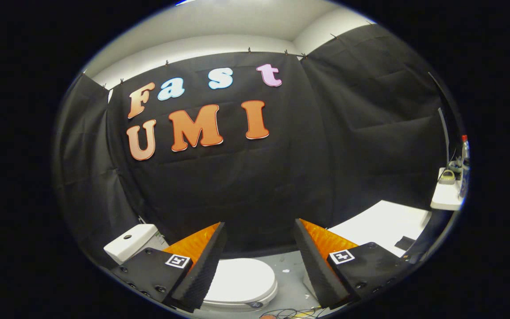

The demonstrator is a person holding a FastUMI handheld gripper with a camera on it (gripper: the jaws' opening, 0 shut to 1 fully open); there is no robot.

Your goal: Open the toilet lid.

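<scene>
The hand-held gripper with black ribbed pads and orange finger backs stands wide apart, holding nothing. Low between its fingers, partly behind the left finger, lies the white oval plastic toilet lid, shut flat on the bowl. A tangle of thin dark cable lies on the grey floor just beside the bowl. Beyond the left finger sits the white ceramic cistern. Past the right finger a white tabletop stretches away, and farther off a small white shelf carries a red-capped bottle
</scene>
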